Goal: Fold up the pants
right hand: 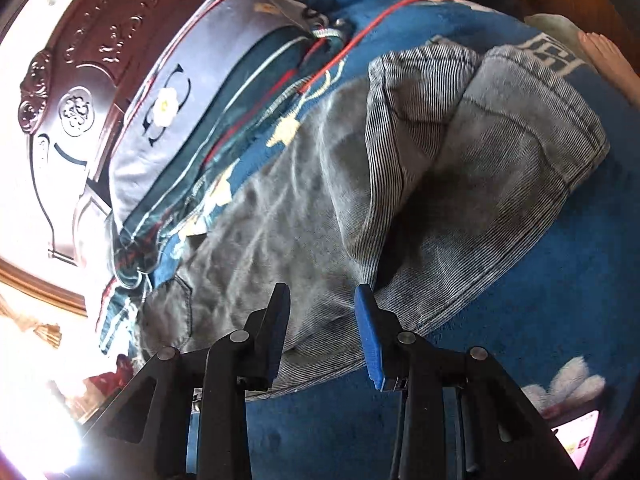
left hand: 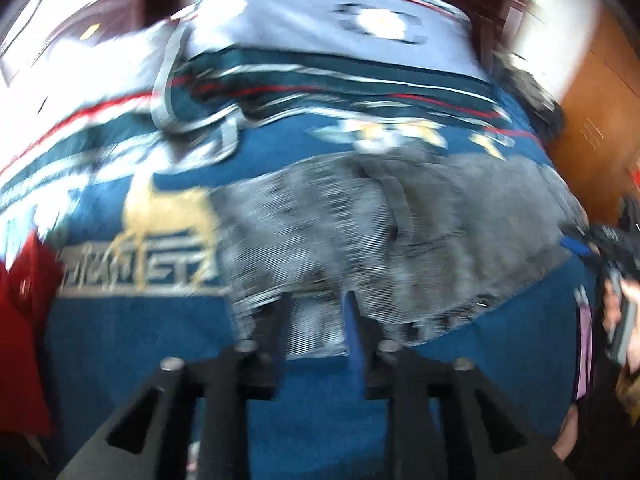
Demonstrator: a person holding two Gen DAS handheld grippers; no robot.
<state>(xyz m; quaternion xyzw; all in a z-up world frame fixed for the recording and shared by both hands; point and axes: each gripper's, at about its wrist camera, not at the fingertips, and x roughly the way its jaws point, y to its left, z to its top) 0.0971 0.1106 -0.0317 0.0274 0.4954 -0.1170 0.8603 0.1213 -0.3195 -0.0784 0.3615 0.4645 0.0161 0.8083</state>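
Observation:
Grey denim pants (right hand: 440, 184) lie folded on a blue patterned blanket (right hand: 540, 320), with a striped inner side turned up along the fold. My right gripper (right hand: 320, 296) hovers open over the pants' near edge, and cloth shows in the gap between its fingers without being pinched. The left wrist view is blurred by motion. There the pants (left hand: 400, 232) spread across the middle, and my left gripper (left hand: 316, 304) stands open above their near edge with nothing gripped. The right gripper (left hand: 616, 248) also shows at the far right edge of that view, at the pants' right end.
A pale pillow (right hand: 160, 120) and a carved wooden headboard (right hand: 72, 80) lie beyond the pants. A red cloth (left hand: 24, 300) sits at the left edge of the blanket (left hand: 140, 340). A wooden cupboard (left hand: 600, 120) stands to the right. A person's bare foot (right hand: 608, 56) rests on the bed.

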